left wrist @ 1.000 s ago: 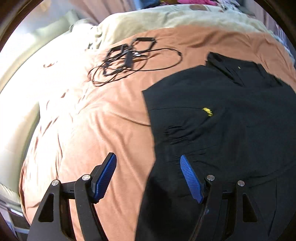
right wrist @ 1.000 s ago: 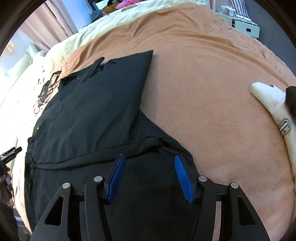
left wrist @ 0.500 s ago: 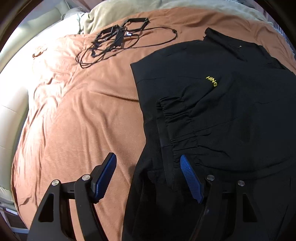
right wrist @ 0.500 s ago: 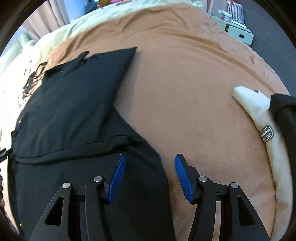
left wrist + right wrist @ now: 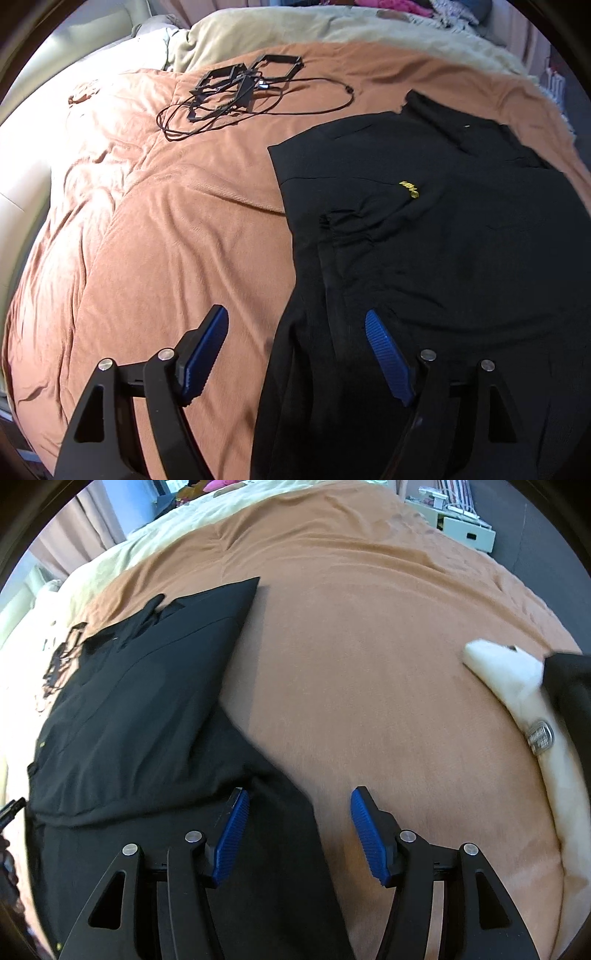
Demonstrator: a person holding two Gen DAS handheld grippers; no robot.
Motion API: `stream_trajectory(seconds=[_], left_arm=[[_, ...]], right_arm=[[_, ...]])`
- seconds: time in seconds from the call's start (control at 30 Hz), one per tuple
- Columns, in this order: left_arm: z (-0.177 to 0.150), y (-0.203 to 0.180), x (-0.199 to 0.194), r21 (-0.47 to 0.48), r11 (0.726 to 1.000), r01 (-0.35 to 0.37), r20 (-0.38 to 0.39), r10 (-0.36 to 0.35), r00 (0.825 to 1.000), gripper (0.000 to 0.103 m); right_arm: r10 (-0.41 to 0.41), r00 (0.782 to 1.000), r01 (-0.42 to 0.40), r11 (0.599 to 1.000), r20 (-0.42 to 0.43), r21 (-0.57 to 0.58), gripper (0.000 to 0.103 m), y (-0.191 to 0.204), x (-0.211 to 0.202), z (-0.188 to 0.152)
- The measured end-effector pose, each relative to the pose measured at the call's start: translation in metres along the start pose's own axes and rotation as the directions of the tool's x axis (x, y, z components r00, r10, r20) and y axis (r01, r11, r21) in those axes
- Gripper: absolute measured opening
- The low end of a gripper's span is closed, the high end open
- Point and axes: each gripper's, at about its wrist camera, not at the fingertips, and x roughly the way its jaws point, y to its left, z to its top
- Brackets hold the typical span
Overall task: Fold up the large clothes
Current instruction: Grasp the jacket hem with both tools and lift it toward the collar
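A large black garment (image 5: 424,229) with a small yellow logo (image 5: 409,189) lies spread on an orange-brown bedspread (image 5: 177,236), its upper part folded in. My left gripper (image 5: 295,332) is open and empty, hovering over the garment's left edge near its lower part. The garment also shows in the right wrist view (image 5: 140,701), lying at the left. My right gripper (image 5: 299,812) is open and empty, straddling the garment's lower right edge, one blue pad (image 5: 231,834) over black cloth and the other over bare bedspread (image 5: 369,664).
A tangle of black cables and frames (image 5: 240,88) lies on the bed at the far left of the garment. A cream pillow with a dark item on it (image 5: 517,709) lies at the right. Beige bedding (image 5: 295,26) lies beyond. White drawers (image 5: 465,531) stand off the bed.
Both grippers have drifted over the garment's lower corners and stayed open. The right one has moved right, so its right pad now sits over bare bedspread. The left view has pulled back slightly.
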Motion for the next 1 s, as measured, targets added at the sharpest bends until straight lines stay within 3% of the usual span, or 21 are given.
stream_trajectory(seconds=[0.33,0.6,0.8,0.87,1.0], left_arm=[[-0.064,0.035,-0.054,-0.087,0.991,0.105,0.018,-0.104,0.994,0.078],[-0.127,0.046,-0.079,-0.098,0.983,0.155,0.017,-0.154,0.988,0.078],[-0.177,0.056,-0.088,-0.140,0.968,0.210,0.001,-0.211,0.977,0.066],[-0.194,0.060,-0.090,-0.160,0.961,0.223,-0.001,-0.227,0.974,0.053],[-0.228,0.066,-0.088,-0.203,0.941,0.270,-0.030,-0.281,0.959,0.049]], right_arm=[[0.085,0.996,-0.086,0.996,-0.022,-0.016,0.058,-0.016,-0.039,-0.058],[0.179,0.983,-0.179,0.984,-0.027,0.013,0.058,-0.039,-0.064,-0.112],[0.239,0.971,-0.239,0.971,-0.023,0.018,0.057,-0.048,-0.081,-0.147],[0.253,0.967,-0.252,0.967,-0.022,0.021,0.054,-0.051,-0.085,-0.158],[0.288,0.957,-0.286,0.957,-0.030,0.049,0.049,-0.060,-0.088,-0.184]])
